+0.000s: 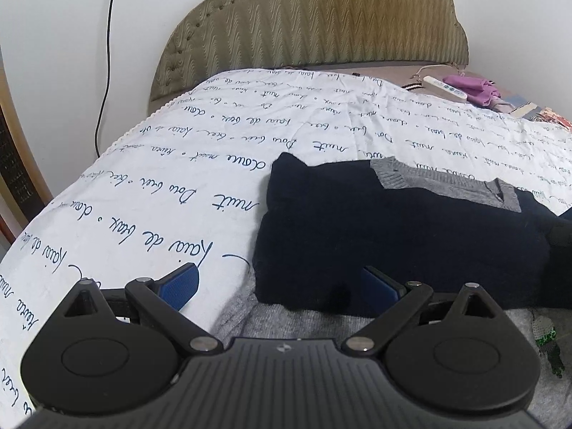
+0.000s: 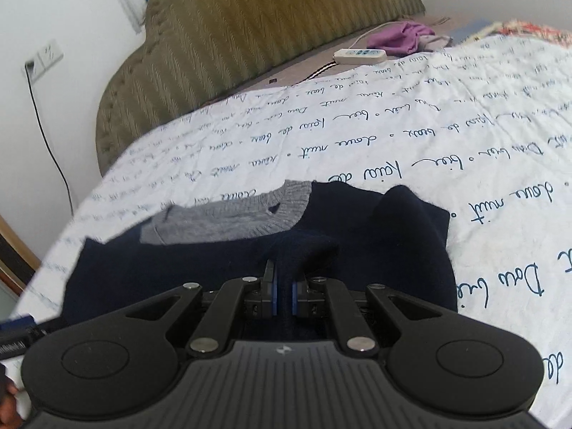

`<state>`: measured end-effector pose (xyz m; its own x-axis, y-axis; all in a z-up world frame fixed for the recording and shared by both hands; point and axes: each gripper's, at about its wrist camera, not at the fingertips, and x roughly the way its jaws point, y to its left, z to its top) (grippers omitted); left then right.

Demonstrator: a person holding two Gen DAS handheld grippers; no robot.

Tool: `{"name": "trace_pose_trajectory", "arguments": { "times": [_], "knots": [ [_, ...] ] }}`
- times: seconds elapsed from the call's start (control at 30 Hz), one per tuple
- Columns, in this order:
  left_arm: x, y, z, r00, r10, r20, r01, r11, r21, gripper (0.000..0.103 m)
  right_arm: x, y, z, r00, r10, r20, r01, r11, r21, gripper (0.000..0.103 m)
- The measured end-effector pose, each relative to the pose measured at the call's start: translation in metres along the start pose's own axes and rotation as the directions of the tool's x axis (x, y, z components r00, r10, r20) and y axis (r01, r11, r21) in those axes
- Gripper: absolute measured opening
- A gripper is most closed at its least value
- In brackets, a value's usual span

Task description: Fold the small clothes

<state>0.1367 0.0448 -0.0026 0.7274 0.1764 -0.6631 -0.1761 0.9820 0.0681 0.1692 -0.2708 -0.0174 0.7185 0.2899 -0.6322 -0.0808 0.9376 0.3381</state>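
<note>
A small navy and grey knit sweater lies partly folded on a white bedspread with blue handwriting. Its grey collar faces the headboard. My left gripper is open, low over the sweater's near left edge, one blue pad over the bedspread and the other at the navy fabric. In the right wrist view my right gripper is shut on a raised ridge of the navy sweater. The grey collar lies just beyond it.
An olive padded headboard stands at the far end. A white remote control and purple cloth lie near it. A black cable hangs on the left wall. The bed's left edge drops off near a wooden frame.
</note>
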Motion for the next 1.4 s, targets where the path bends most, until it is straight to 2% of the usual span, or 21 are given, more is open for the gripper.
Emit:
{"name": "trace_pose_trajectory", "arguments": {
  "times": [0.17, 0.27, 0.33, 0.37, 0.47, 0.53, 0.63, 0.73, 0.83, 0.93, 1.03, 1.1, 1.17, 1.27, 1.4],
  "knots": [
    [0.003, 0.001, -0.002, 1.0, 0.007, -0.016, -0.007, 1.0, 0.0, 0.098, 0.003, -0.001, -0.002, 0.999, -0.027, -0.017, 0.027, 1.0, -0.01, 0.01],
    [0.004, 0.003, -0.002, 1.0, 0.01, -0.021, -0.01, 1.0, -0.003, 0.098, -0.014, 0.003, -0.001, 0.993, -0.105, 0.057, 0.106, 0.994, -0.021, 0.016],
    [0.005, 0.005, -0.003, 1.0, 0.011, -0.025, -0.011, 1.0, -0.003, 0.098, -0.024, 0.008, -0.001, 0.981, -0.161, 0.109, 0.167, 0.984, -0.057, 0.024],
    [0.005, 0.006, -0.003, 1.0, 0.012, -0.025, -0.012, 1.0, -0.003, 0.098, -0.027, 0.012, -0.003, 0.979, -0.165, 0.118, 0.176, 0.98, -0.09, 0.025],
    [0.006, 0.008, -0.004, 0.999, 0.027, -0.021, -0.027, 1.0, -0.005, 0.098, -0.015, 0.02, -0.011, 0.984, -0.176, 0.035, 0.18, 0.969, -0.168, 0.025],
    [0.008, 0.013, -0.004, 0.998, 0.051, -0.023, -0.051, 0.999, -0.005, 0.098, -0.002, 0.016, -0.016, 0.98, -0.195, -0.028, 0.188, 0.968, -0.169, 0.025],
    [0.008, 0.031, -0.006, 0.996, 0.083, -0.028, -0.083, 0.996, -0.026, 0.098, -0.016, 0.014, -0.019, 0.984, -0.178, 0.024, 0.18, 0.977, -0.111, 0.025],
    [0.009, 0.055, -0.007, 0.993, 0.1, -0.054, -0.104, 0.992, -0.07, 0.098, -0.029, 0.017, -0.021, 0.986, -0.16, 0.049, 0.165, 0.979, -0.119, 0.025],
    [0.003, 0.073, -0.009, 0.998, 0.031, -0.061, -0.038, 0.993, -0.108, 0.098, -0.03, 0.017, -0.025, 0.987, -0.161, 0.031, 0.163, 0.979, -0.121, 0.025],
    [-0.006, 0.07, -0.015, 0.998, -0.03, -0.048, 0.028, 0.998, -0.051, 0.098, -0.03, 0.017, -0.031, 0.987, -0.158, 0.018, 0.159, 0.981, -0.11, 0.025],
    [-0.009, 0.053, -0.021, 0.999, -0.042, -0.033, 0.044, 0.997, 0.061, 0.098, -0.027, 0.019, -0.035, 0.987, -0.158, 0.006, 0.158, 0.98, -0.12, 0.027],
    [-0.004, 0.042, -0.022, 0.999, -0.017, -0.026, 0.02, 0.994, 0.107, 0.098, -0.023, 0.021, -0.037, 0.988, -0.156, -0.002, 0.154, 0.98, -0.124, 0.033],
    [0.007, 0.042, -0.019, 0.999, 0.032, -0.029, -0.029, 0.996, 0.083, 0.098, -0.02, 0.025, -0.038, 0.989, -0.147, -0.018, 0.143, 0.979, -0.143, 0.045],
    [0.025, 0.056, -0.013, 0.994, 0.095, -0.05, -0.094, 0.996, 0.009, 0.101, -0.03, 0.031, -0.039, 0.99, -0.138, 0.019, 0.14, 0.977, -0.16, 0.047],
    [0.027, 0.07, -0.013, 0.995, 0.093, -0.042, -0.094, 0.995, -0.021, 0.101, -0.045, 0.027, -0.039, 0.993, -0.112, 0.025, 0.114, 0.985, -0.126, 0.05]
  ]
}}
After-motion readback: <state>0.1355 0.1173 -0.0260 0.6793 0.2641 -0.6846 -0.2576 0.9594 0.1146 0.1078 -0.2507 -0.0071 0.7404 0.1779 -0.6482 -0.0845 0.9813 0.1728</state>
